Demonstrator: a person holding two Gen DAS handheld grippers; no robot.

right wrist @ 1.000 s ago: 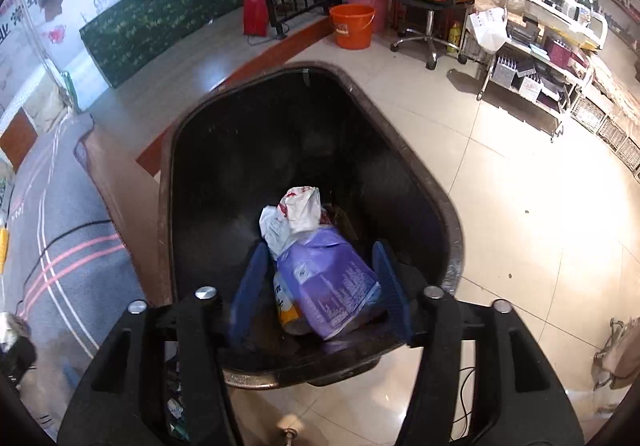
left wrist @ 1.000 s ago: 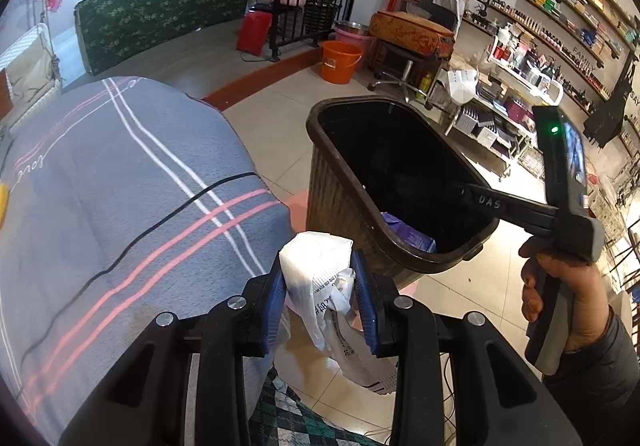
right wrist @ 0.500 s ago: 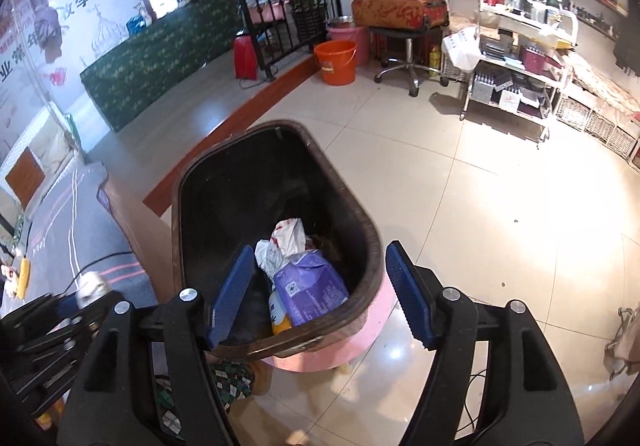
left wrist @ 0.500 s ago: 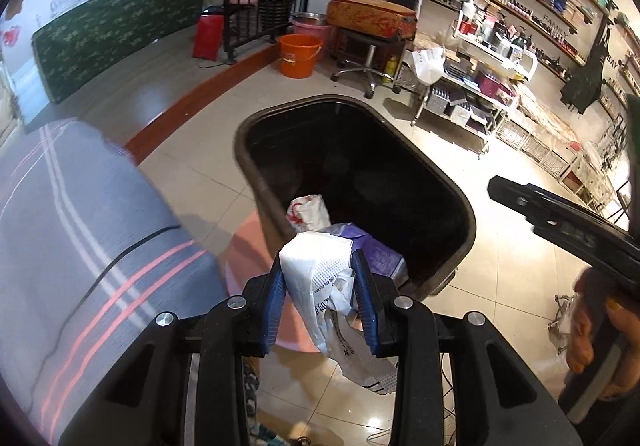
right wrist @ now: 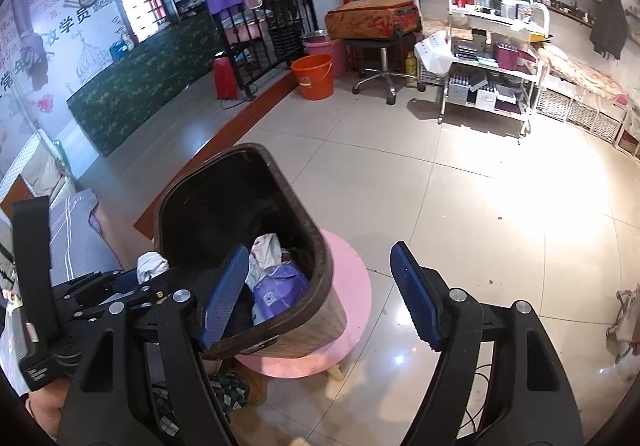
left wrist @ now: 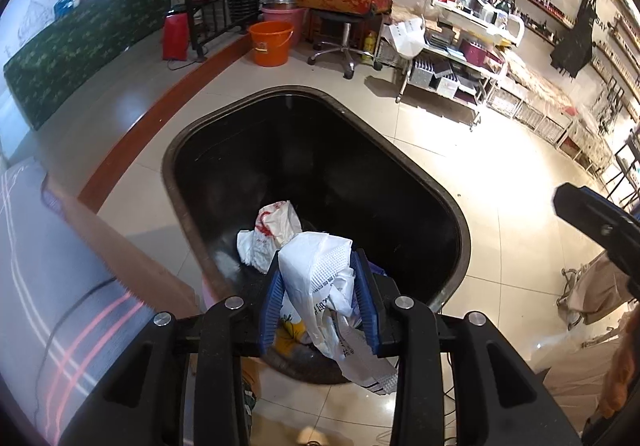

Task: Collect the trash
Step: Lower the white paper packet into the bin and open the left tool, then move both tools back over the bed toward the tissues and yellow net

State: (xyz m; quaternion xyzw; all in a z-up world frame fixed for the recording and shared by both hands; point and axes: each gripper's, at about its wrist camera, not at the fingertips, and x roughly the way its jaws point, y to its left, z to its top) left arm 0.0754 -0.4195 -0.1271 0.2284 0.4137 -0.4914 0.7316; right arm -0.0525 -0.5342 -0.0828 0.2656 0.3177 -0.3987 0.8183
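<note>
A dark brown trash bin [left wrist: 448,213] [right wrist: 320,310] stands on a pink stool [right wrist: 352,326]. In it lie a white wrapper with red print [left wrist: 276,221] and a purple packet [right wrist: 280,282]. My left gripper [left wrist: 318,286] is shut on a crumpled white plastic bag [left wrist: 320,266] and hangs over the bin's near end. In the right wrist view that gripper [right wrist: 136,282] shows at the bin's left rim. My right gripper [right wrist: 316,290] is off to the bin's right and above it, its jaws opening wide with nothing held between them.
A grey striped bed cover [left wrist: 48,278] and a brown board [left wrist: 120,258] lie left of the bin. Farther off stand an orange bucket [right wrist: 314,75], a stool bearing a suitcase [right wrist: 372,21], a white cart [right wrist: 492,57] and shelves. A bag [left wrist: 596,290] lies on the tiles at right.
My left gripper carried the white bag from beside the bed to over the bin's opening. My right gripper rose out of the bin, drew back and spread its jaws, leaving the purple packet inside.
</note>
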